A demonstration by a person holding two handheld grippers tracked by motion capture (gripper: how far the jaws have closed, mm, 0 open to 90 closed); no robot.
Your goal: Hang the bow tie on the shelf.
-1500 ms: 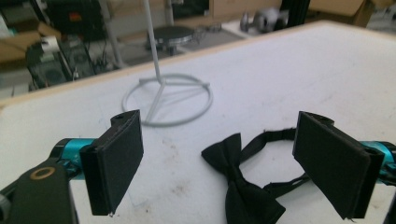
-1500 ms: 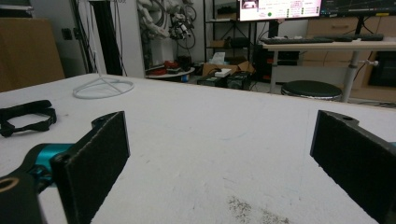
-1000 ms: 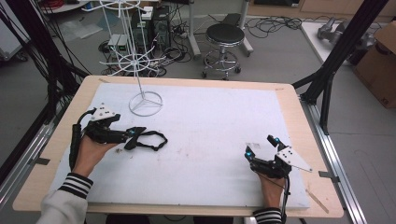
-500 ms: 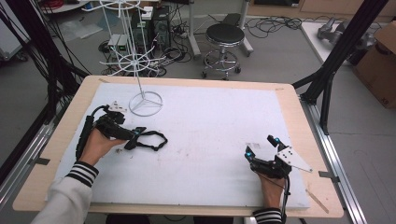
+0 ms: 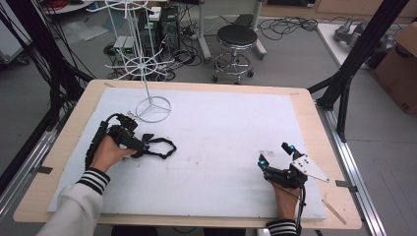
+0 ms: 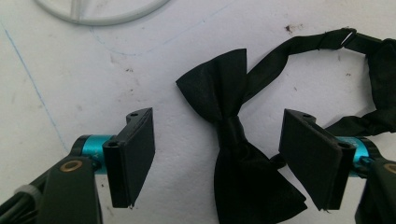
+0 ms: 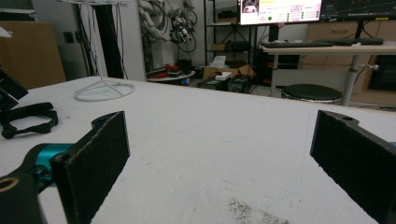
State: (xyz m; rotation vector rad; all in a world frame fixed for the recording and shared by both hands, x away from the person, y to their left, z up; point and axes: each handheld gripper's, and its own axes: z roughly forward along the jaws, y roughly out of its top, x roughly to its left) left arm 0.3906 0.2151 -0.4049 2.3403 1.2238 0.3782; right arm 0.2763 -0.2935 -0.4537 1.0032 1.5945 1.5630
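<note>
Two black pads of the left gripper stand apart on either side of the black bow tie, whose knot lies between them near the middle of the left gripper view; neither pad touches the cloth, and the jaws have just been closing toward it. One wing of the bow reaches up toward the frame's centre, the other fans out at the bottom edge, and the strap loops off to the upper right.

From the high view the left gripper sits left of centre on the white mat, with the strap trailing to its right and the ring base of the white wire stand just above it. At the lower right of that frame, the right gripper rests with its jaws wide apart and nothing between them. Its own view adds the mat stretching bare ahead, with the stand's base at the upper left.
</note>
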